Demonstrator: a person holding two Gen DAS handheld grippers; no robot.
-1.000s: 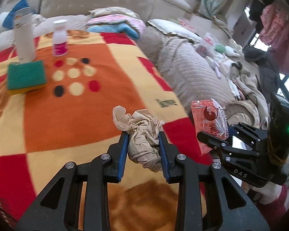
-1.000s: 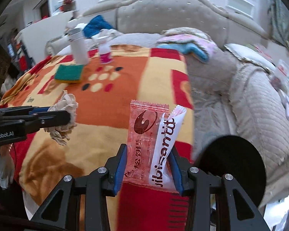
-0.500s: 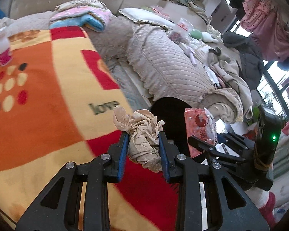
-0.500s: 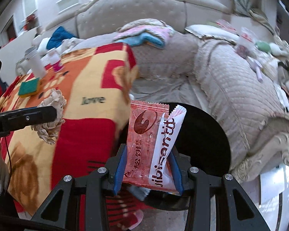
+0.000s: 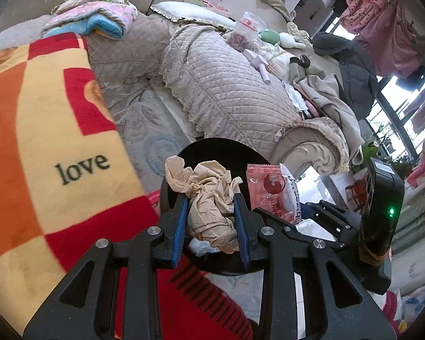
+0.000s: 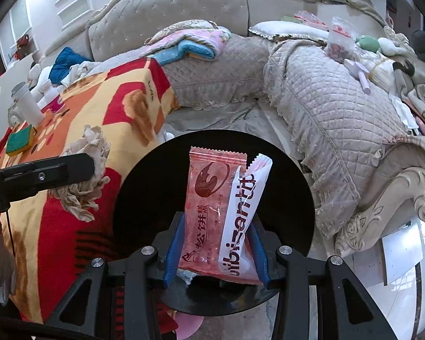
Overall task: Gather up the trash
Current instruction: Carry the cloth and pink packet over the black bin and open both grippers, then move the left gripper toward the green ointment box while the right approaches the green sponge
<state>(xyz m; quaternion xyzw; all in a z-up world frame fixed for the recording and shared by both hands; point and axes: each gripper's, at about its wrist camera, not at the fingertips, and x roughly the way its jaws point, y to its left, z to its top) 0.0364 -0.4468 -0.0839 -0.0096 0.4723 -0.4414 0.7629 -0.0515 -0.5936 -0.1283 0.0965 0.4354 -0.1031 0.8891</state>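
Both loads hang over the black trash bin (image 6: 144, 198) for dropping: left gripper (image 5: 211, 226) clenches crumpled tissue (image 5: 209, 204); right gripper (image 6: 216, 252) (jaws opening) releases the snack wrapper (image 6: 212, 212).

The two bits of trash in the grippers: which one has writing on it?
The shiny red and white snack wrapper between the right gripper's opening jaws has printed writing. The crumpled beige paper tissue in the left gripper is plain.

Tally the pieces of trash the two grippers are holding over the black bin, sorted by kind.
Crumpled tissue: 1, in the left gripper
Snack wrappers: 2, between the opening jaws of the right gripper
Total: 3, above the black bin
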